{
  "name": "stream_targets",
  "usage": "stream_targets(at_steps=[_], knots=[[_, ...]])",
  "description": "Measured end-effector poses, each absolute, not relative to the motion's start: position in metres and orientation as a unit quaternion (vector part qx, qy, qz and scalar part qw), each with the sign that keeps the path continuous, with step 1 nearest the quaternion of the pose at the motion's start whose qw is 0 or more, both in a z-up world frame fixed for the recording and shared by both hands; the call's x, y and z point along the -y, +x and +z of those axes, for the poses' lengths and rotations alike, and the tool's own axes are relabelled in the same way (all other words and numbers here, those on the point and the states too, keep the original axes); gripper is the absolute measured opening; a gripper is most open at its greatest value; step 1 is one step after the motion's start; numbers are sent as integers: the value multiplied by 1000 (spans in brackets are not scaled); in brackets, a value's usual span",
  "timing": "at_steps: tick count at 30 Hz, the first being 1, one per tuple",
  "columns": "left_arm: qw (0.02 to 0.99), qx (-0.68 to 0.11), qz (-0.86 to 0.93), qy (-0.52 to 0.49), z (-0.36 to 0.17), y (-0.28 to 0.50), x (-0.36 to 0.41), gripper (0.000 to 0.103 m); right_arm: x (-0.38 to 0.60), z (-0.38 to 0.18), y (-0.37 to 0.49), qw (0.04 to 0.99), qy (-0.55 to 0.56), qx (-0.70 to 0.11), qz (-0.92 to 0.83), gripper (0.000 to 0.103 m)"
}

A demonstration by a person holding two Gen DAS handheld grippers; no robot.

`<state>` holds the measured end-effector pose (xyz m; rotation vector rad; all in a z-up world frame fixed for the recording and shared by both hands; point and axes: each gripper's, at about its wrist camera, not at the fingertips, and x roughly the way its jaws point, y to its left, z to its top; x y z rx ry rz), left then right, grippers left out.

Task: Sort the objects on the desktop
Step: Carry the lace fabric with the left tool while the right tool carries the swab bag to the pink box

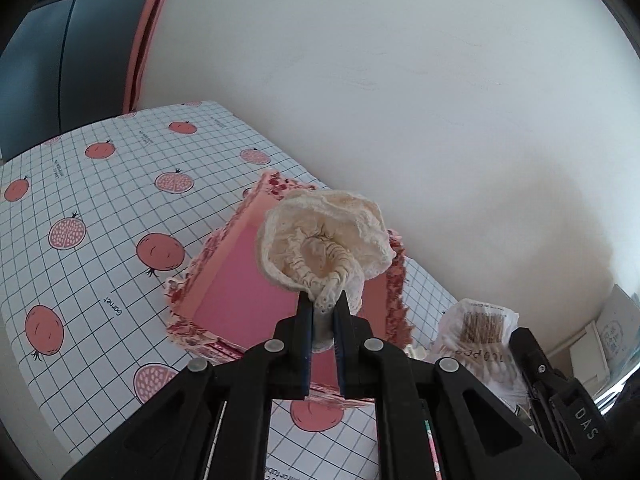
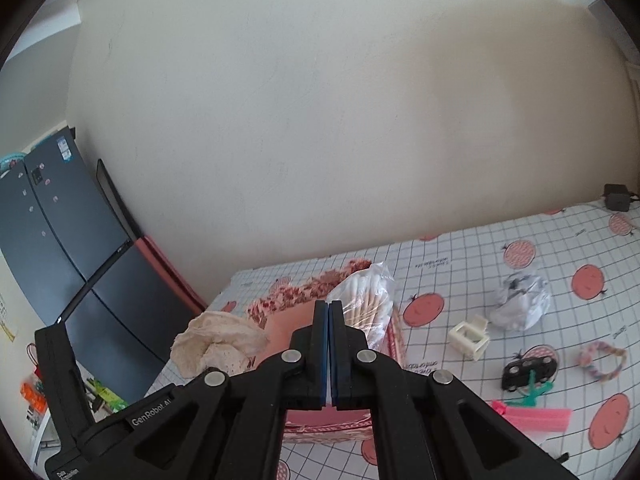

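The left gripper (image 1: 323, 316) pinches a cream lace scrunchie (image 1: 326, 240) above the pink box (image 1: 240, 300), whose visible floor looks bare. Dropping it in seems the step; next, spread the jaws. The right gripper (image 2: 328, 320) nips a bag of cotton swabs (image 2: 366, 300) over the same box.

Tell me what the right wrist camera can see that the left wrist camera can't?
Only the right wrist view shows the crumpled paper ball, cream hair clip, black toy car, braided hair tie, pink comb and fridge.
Only the left wrist view shows the left gripper pinching the lace scrunchie.
Both show the scrunchie, the pink box, the bag of cotton swabs and the fruit-print tablecloth.
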<state>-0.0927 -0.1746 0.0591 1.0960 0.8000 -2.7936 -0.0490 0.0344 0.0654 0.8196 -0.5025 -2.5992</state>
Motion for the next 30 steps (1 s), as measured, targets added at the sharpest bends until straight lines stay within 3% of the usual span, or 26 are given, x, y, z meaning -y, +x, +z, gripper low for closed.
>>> stream_targets(at_steps=[30], knots=[[42,-275,-873,400,17,-119,198,11,16,14,-75,193,361,149,-900,3]])
